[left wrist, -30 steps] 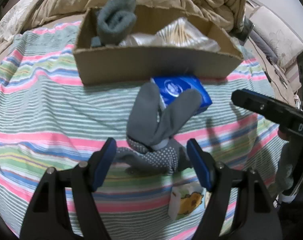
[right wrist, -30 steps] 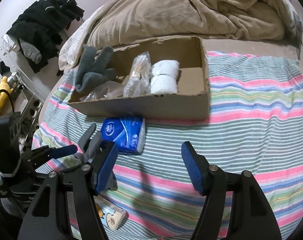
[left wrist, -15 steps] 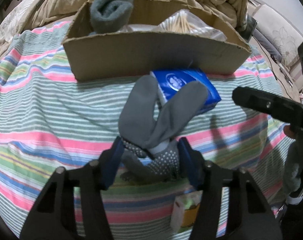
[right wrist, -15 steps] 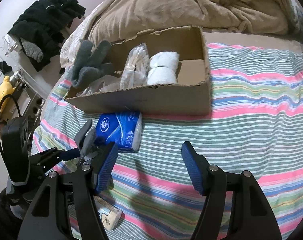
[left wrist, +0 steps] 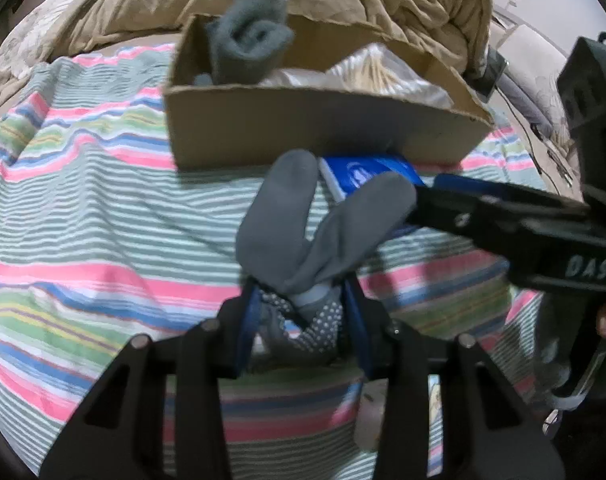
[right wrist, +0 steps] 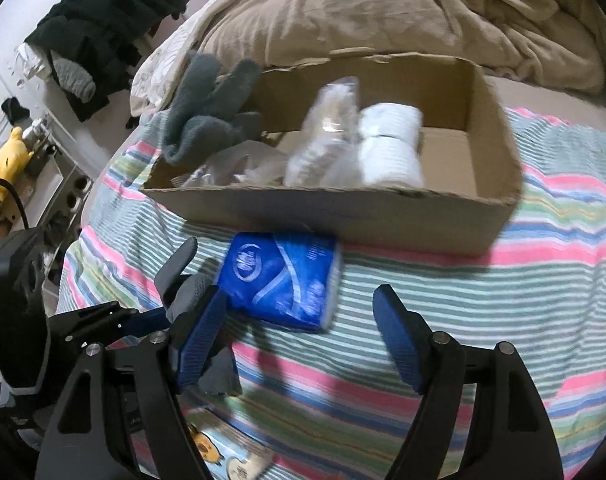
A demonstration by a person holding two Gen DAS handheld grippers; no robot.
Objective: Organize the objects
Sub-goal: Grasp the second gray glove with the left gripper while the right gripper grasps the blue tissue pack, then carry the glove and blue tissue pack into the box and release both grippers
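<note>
While the left gripper [left wrist: 301, 312] is clamped on the grey socks [left wrist: 303, 232], the cardboard box [right wrist: 343, 216] at 12 o'clock holds 2 white rolls [right wrist: 391, 144], plastic bags [right wrist: 327, 140] and a grey glove [right wrist: 211, 108]. The right gripper [right wrist: 299, 336] has its jaws apart around the blue tissue pack [right wrist: 283, 280].

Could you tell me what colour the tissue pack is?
Blue with white markings, clearest in the right wrist view: tissue pack.
</note>
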